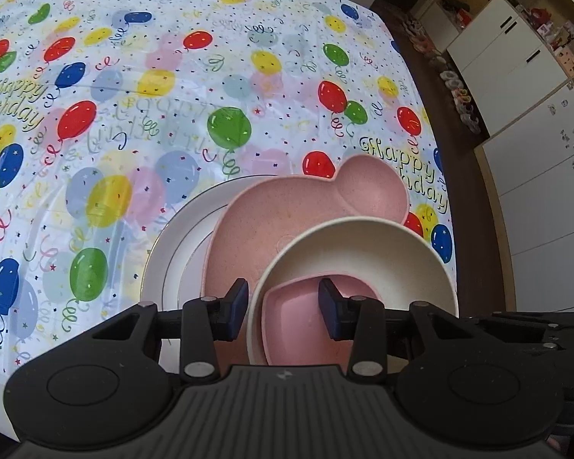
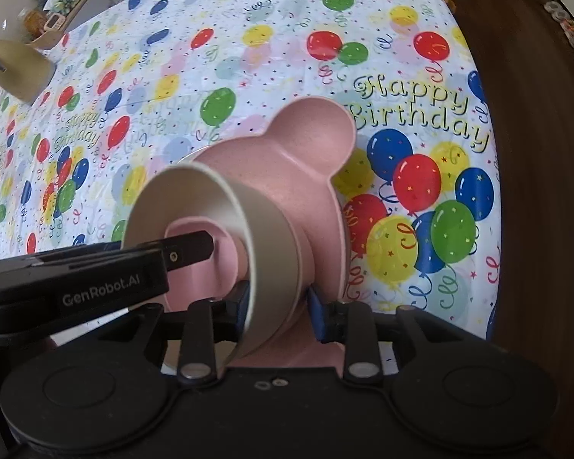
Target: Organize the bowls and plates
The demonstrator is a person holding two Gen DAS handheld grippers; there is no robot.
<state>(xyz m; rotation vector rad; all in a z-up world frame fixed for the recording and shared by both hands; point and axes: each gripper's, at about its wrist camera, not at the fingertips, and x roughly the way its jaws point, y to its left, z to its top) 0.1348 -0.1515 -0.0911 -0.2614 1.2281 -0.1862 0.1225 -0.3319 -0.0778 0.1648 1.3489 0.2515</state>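
**Bowls stacked on plates near the table's right edge**

My left gripper [image 1: 283,308] straddles the near rim of the cream bowl [image 1: 367,252], one finger outside, one inside over the pink bowl [image 1: 298,321] nested in it; I cannot tell whether the pads press the wall. My right gripper [image 2: 277,304] has the cream bowl's [image 2: 271,237] wall between its fingers, and again I cannot tell if the pads bite or stand just off it.

The cream bowl sits on the pink plate [image 1: 271,210], which has a round ear pointing toward the far right corner. That plate lies on a white plate [image 1: 172,252]. The stack is close to the table's right edge.

The balloon cloth [image 1: 153,95] runs bare to the left and far side, with plenty of room there. To the right, the cloth ends and dark floor [image 1: 455,145] follows, with white cabinets [image 1: 516,57] beyond.

Only the right view shows my left gripper's finger [image 2: 189,248] reaching into the bowl, and a cream pitcher [image 2: 19,69] at the far left corner. Only the left view shows the white plate clearly.
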